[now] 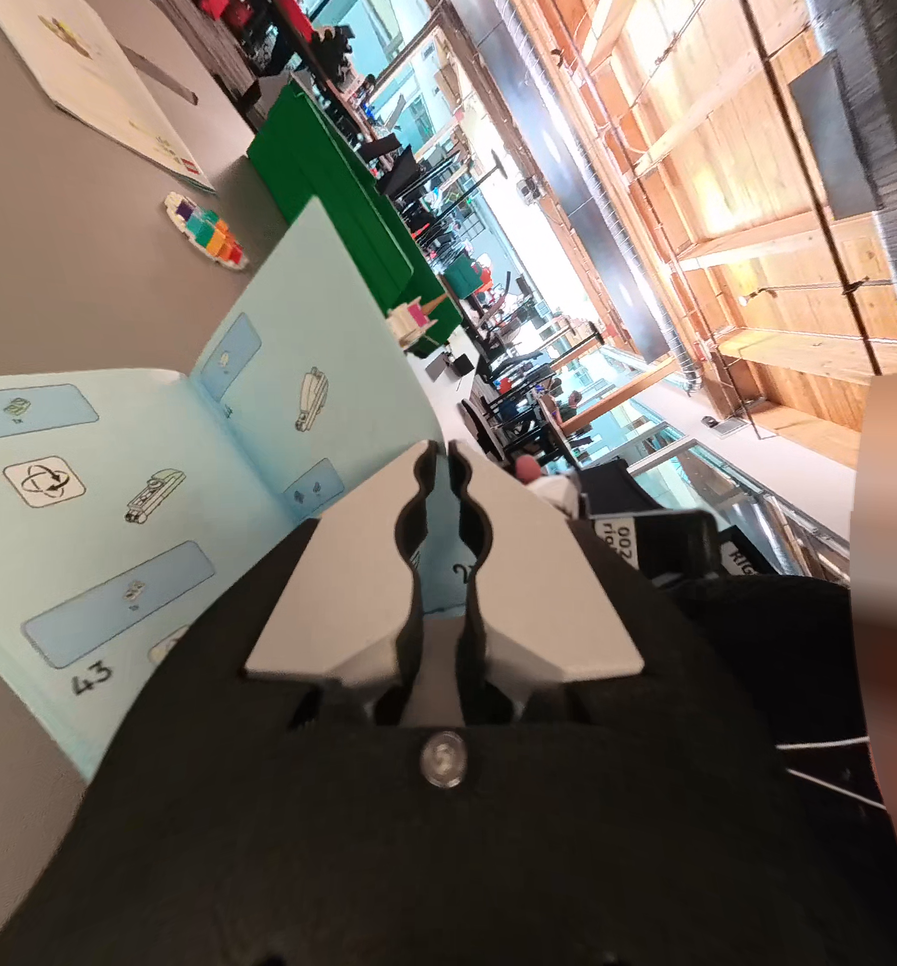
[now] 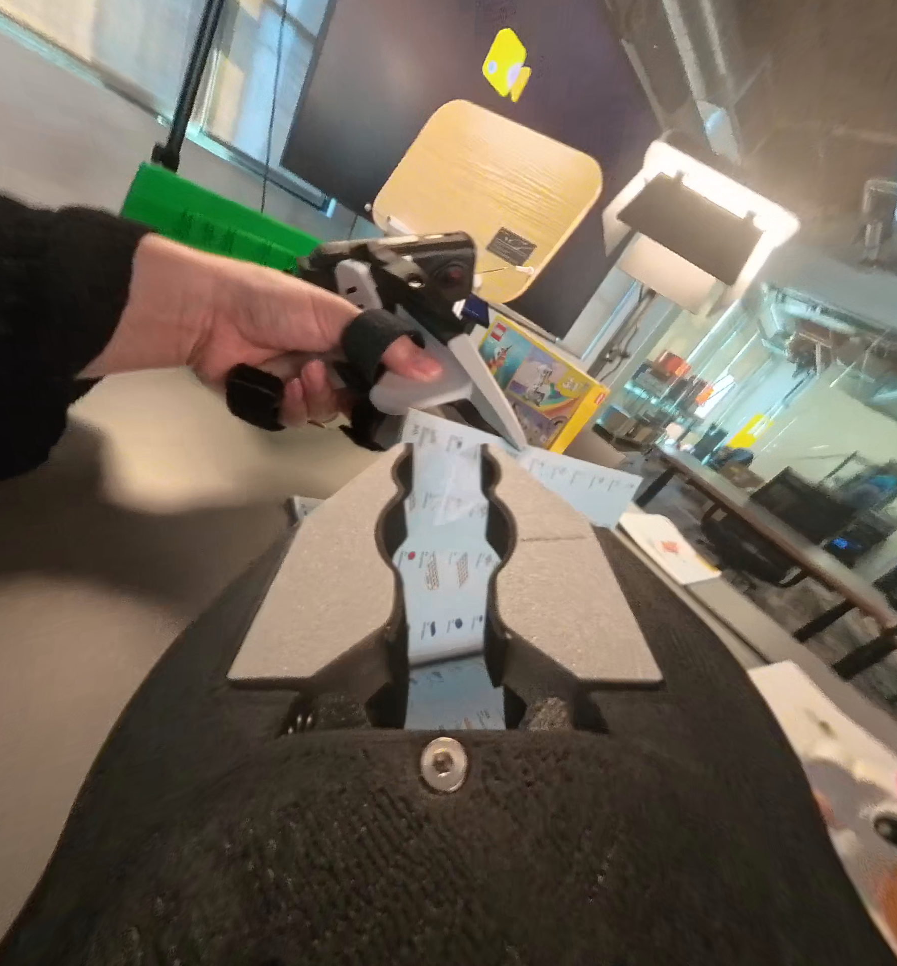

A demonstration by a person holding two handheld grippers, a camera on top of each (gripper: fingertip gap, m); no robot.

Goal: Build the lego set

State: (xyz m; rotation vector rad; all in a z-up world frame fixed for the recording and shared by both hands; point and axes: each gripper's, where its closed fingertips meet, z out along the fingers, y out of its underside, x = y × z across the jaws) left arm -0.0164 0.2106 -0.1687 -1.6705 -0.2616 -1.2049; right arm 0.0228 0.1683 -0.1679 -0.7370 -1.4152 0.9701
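Note:
The open instruction booklet [image 1: 138, 486] lies on the grey table, and one light-blue page [image 1: 331, 334] is lifted up and curved. My left gripper [image 1: 440, 448] is shut on the edge of that page. In the right wrist view a hand holds the left gripper [image 2: 516, 443], which pinches the page [image 2: 577, 486] at its tip. My right gripper [image 2: 447, 450] is open and empty, just above the booklet [image 2: 446, 575], which shows through the gap between its fingers. A colourful Lego build [image 1: 208, 235] sits on the table beyond the booklet.
A second booklet [image 1: 96, 89] lies at the far left. Green boxes [image 1: 331, 172] stand at the table's edge, with a small white and pink Lego piece [image 1: 415, 319] near them. A yellow Lego box [image 2: 540, 392] stands behind the booklet. Loose sheets [image 2: 665, 549] lie to the right. Across from one pair of fingers to the other is roughly 6 cm.

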